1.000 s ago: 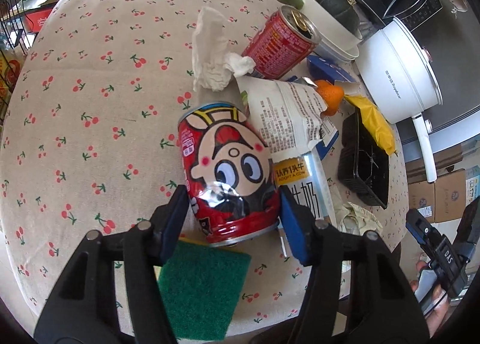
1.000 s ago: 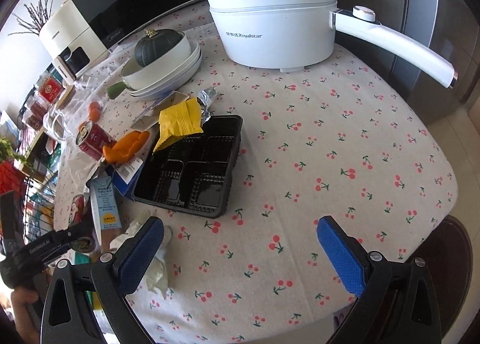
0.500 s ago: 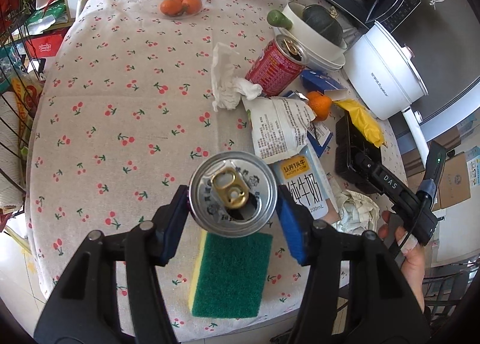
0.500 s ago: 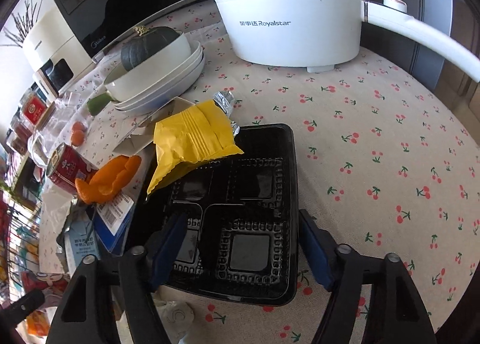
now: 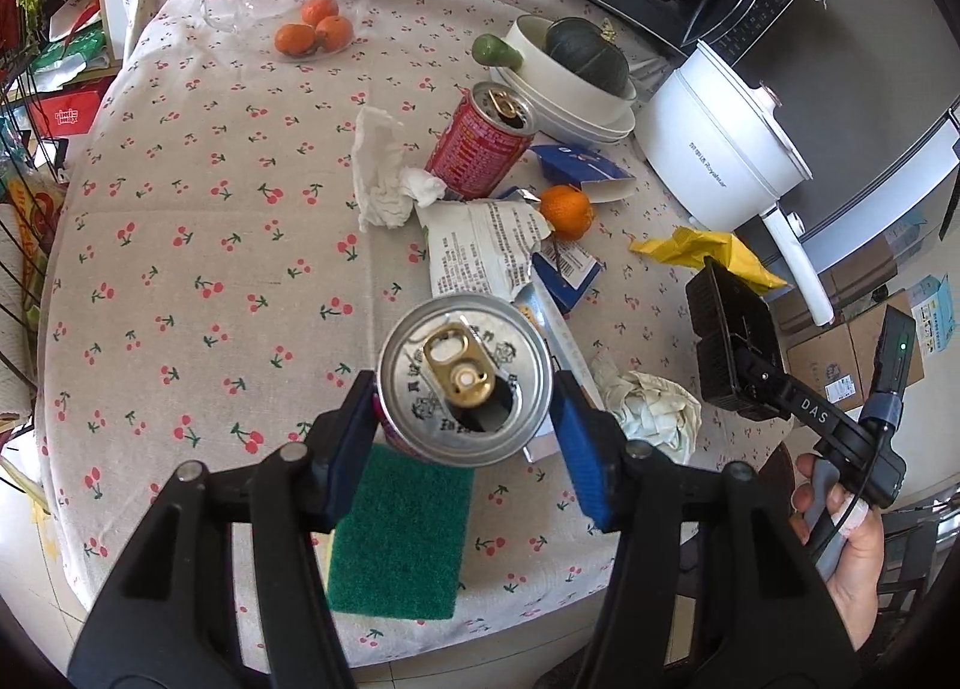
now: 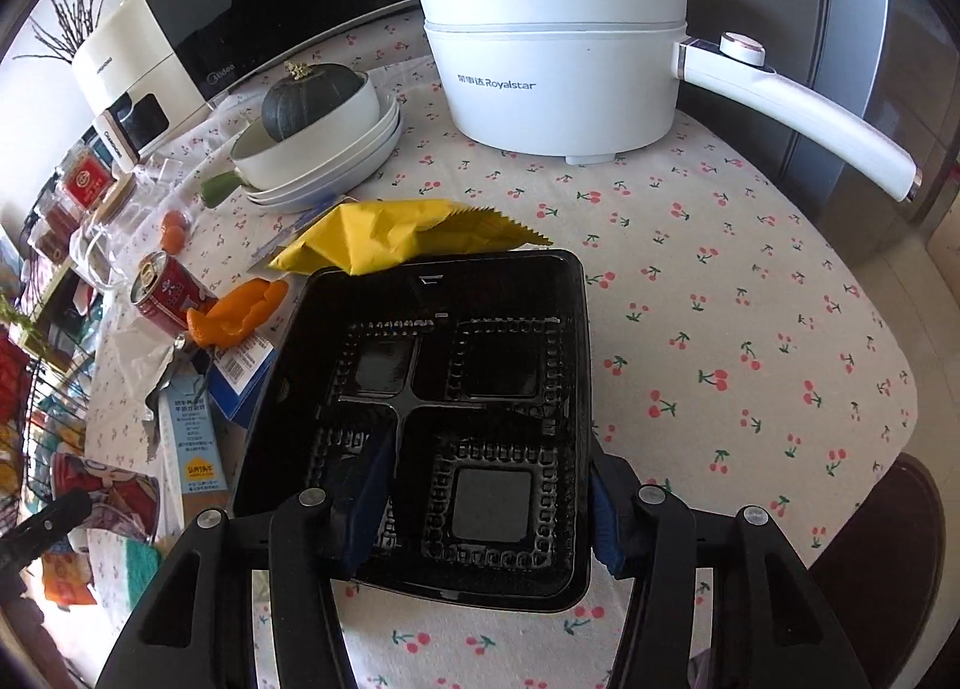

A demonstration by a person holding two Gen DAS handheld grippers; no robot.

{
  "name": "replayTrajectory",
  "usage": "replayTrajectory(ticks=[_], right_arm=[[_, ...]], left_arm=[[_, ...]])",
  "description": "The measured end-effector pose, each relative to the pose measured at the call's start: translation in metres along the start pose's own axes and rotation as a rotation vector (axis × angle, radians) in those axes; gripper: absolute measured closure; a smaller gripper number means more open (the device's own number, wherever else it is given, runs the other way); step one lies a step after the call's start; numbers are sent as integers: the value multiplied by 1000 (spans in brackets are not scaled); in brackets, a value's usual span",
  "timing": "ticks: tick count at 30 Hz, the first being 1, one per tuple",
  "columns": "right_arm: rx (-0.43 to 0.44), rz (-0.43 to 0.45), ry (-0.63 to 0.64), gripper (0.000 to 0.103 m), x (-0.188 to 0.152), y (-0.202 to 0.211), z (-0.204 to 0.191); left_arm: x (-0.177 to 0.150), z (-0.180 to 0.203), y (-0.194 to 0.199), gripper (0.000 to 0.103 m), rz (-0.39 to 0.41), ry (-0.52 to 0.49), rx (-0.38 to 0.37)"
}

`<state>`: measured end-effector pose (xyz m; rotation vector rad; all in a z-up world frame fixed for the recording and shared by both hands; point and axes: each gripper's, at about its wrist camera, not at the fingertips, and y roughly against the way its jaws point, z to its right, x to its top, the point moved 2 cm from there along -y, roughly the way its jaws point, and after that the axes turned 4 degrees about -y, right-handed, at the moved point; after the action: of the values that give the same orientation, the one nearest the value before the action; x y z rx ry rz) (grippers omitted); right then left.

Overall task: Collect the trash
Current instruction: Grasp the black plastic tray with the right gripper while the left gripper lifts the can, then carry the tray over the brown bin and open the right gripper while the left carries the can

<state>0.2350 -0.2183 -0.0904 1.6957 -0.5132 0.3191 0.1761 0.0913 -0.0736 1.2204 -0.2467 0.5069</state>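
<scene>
A red cartoon drink can (image 5: 465, 383) hangs above the cherry-print tablecloth (image 5: 198, 221), its opened silver top facing the camera. My left gripper (image 5: 465, 413) is shut on its sides. My right gripper (image 6: 486, 497) is shut on the black plastic tray (image 6: 444, 263), with one finger inside and the other against the outer right wall. The tray is raised and tilted, and a yellow wrapper (image 6: 384, 236) rests on its far rim. In the left wrist view the tray (image 5: 726, 329) stands on edge in the right gripper (image 5: 798, 401), which a hand (image 5: 852, 557) holds.
Loose on the cloth are a tissue (image 5: 384, 179), a lying red can (image 5: 480, 143), a torn white wrapper (image 5: 480, 251), a tangerine (image 5: 566, 209), crumpled paper (image 5: 648, 407) and a green sponge (image 5: 399, 533). A white pot (image 6: 558, 71) and a bowl with a squash (image 6: 312, 107) stand behind.
The left gripper has lifted the can off the cloth and turned its top toward the camera. The right gripper closed from wide open onto the black tray and raised it.
</scene>
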Motion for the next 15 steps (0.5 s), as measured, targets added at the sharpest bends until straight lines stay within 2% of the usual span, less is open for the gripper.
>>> replayTrajectory(ticks=[8, 15], right_arm=[[43, 7, -14, 46, -11, 40, 28], [30, 13, -27, 46, -20, 61, 53]], left_arm=[[-6, 27, 2, 44, 6, -49, -44], [-17, 62, 2, 44, 13, -109, -88]])
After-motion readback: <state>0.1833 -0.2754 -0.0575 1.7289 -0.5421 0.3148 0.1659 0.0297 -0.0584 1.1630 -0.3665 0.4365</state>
